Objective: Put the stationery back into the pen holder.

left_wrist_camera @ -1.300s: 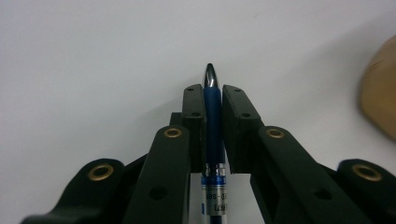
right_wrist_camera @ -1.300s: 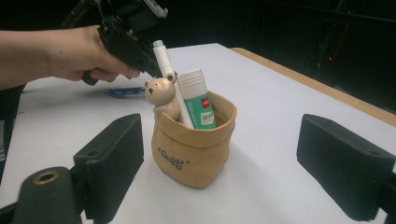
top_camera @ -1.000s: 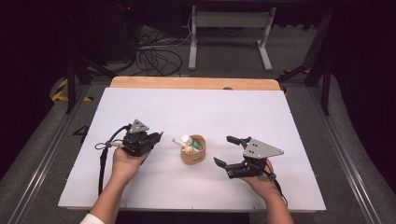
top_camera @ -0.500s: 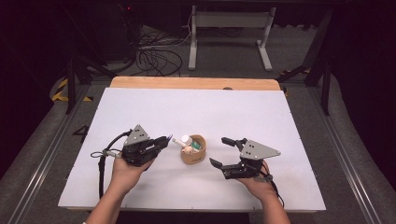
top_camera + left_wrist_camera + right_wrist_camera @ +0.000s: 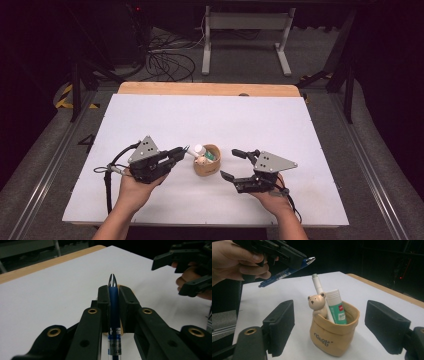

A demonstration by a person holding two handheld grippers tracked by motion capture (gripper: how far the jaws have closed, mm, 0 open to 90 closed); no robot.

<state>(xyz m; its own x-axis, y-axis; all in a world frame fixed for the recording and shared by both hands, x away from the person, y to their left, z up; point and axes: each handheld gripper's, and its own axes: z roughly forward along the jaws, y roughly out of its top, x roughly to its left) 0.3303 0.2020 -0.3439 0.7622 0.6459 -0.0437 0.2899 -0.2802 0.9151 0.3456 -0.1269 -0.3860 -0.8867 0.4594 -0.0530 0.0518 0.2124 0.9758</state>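
A tan fabric pen holder (image 5: 210, 168) (image 5: 332, 337) stands on the white table (image 5: 200, 115). It holds a small bear figure (image 5: 317, 303), a glue stick (image 5: 337, 308) and a white marker (image 5: 318, 285). My left gripper (image 5: 177, 152) (image 5: 114, 292) is shut on a blue pen (image 5: 113, 305) (image 5: 287, 271). The pen's silver tip points at the holder from its left, raised above the table. My right gripper (image 5: 229, 163) (image 5: 334, 326) is open to the right of the holder. Its jaws have just been closing; the holder stands ahead between them, untouched.
The table's wooden far edge (image 5: 205, 89) runs along the back. Cables (image 5: 165, 62) and a metal stand (image 5: 245, 30) sit on the floor beyond it. A cable (image 5: 107, 177) trails from the left gripper across the table's near left.
The left gripper has carried the pen to the right and upward, closer to the holder. The right hand has stayed about where it was, its jaws a little narrower.
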